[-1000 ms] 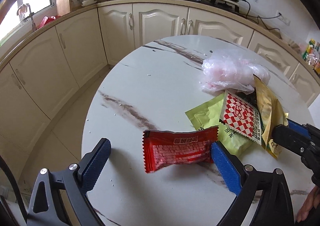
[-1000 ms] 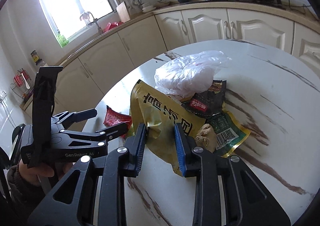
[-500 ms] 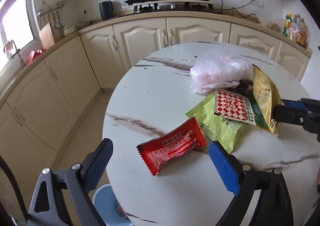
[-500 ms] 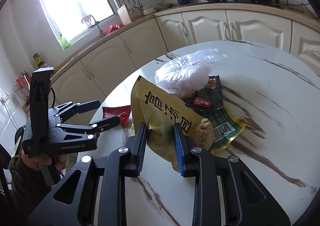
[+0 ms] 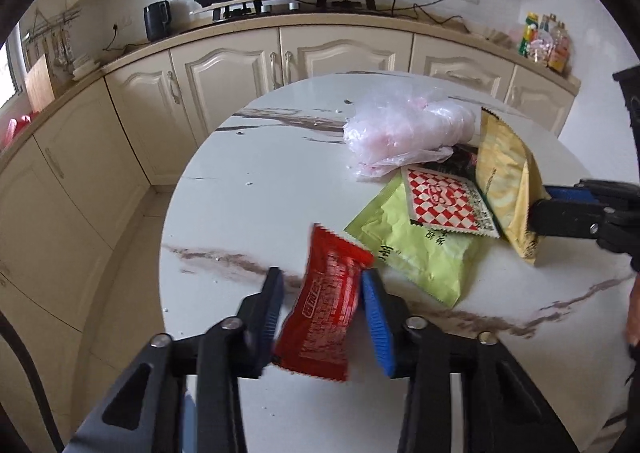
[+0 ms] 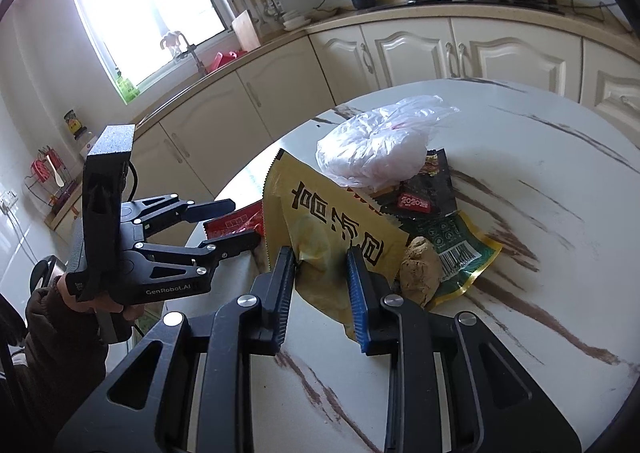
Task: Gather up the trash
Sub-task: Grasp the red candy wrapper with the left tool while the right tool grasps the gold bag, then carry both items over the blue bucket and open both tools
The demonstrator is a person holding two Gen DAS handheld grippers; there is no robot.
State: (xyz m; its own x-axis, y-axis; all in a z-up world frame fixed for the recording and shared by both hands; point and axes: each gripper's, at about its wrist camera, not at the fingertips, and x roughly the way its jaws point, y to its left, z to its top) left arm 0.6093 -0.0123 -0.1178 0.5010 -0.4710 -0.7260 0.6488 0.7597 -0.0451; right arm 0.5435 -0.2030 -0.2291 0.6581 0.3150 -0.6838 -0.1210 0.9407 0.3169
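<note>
Pinching the red wrapper (image 5: 326,313) by the desk's (image 5: 256,157) near edge, your left tool (image 5: 322,307) has just been closing on it; your right tool (image 6: 322,285) grips the yellow bag (image 6: 332,221), raised off the wrappers beside the plastic bag (image 6: 376,149).

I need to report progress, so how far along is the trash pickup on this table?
Nothing looks binned yet. In hand: the left gripper has just closed on the red wrapper, and the right gripper holds the yellow bag. Left on the marble table: plastic bag, green packet, checkered wrapper.
</note>
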